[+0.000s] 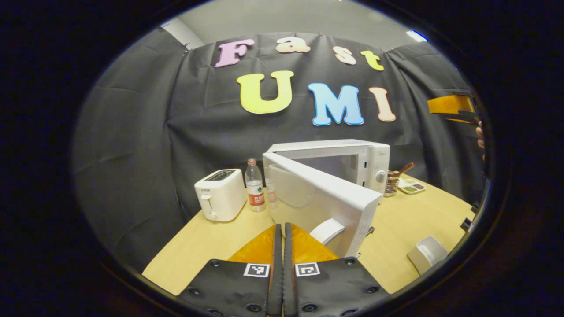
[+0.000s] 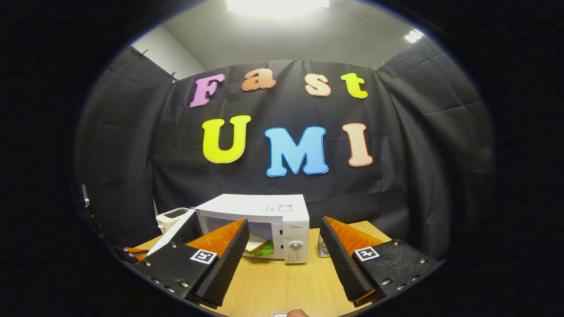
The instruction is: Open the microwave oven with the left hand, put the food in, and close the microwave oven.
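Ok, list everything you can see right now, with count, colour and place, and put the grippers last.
microwave: one, white, back of table, door swung open
sandwich: one, bread with green leaf, inside the microwave
toaster: one, white, left of microwave
bottle: one, clear with red label, between toaster and microwave
small tray: one, white, right of microwave
white box: one, front right of table
table: one, light wood
left hand-held gripper: one, shut, empty, in front of the door
right hand-held gripper: one, open, empty, facing the microwave

microwave oven (image 1: 335,176): 1 | toaster (image 1: 220,194): 1 | water bottle (image 1: 254,185): 1 | sandwich (image 2: 259,247): 1 | white box (image 1: 427,254): 1
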`<move>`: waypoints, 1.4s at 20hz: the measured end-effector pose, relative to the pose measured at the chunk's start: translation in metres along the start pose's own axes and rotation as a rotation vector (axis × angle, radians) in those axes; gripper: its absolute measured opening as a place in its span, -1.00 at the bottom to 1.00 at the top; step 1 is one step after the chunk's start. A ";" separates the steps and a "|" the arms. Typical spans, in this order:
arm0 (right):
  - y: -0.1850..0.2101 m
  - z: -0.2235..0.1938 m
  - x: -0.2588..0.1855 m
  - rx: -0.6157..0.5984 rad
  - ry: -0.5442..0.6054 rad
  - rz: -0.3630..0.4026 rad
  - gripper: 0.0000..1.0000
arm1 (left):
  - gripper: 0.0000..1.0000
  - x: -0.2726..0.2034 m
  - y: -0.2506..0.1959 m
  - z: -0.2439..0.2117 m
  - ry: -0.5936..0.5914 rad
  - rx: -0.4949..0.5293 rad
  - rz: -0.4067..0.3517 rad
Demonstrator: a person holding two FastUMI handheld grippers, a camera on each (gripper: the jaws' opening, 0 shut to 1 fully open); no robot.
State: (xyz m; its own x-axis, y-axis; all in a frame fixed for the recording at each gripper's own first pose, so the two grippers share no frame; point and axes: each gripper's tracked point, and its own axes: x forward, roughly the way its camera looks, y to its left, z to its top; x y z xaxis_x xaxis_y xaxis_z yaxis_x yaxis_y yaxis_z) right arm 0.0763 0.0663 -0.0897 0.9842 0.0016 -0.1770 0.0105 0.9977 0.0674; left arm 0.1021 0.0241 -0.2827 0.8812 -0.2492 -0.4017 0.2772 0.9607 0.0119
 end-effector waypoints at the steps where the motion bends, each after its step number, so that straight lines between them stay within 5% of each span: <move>1: -0.003 0.000 0.001 0.001 -0.001 -0.008 0.95 | -0.85 0.005 -0.006 0.001 -0.001 0.005 -0.019; 15: -0.043 -0.003 0.000 0.028 0.004 -0.147 0.95 | -0.87 0.074 -0.087 0.030 -0.027 0.034 -0.259; 28: -0.050 -0.011 0.001 0.009 0.025 -0.223 0.95 | -0.86 0.148 -0.127 0.059 -0.067 0.036 -0.370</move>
State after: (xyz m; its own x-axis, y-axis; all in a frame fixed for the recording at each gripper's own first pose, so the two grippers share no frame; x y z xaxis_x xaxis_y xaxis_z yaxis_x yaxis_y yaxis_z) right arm 0.0746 0.0171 -0.1044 0.9526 -0.2172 -0.2129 0.2292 0.9728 0.0330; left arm 0.2200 -0.1420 -0.2901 0.7415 -0.5876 -0.3239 0.5941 0.7994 -0.0901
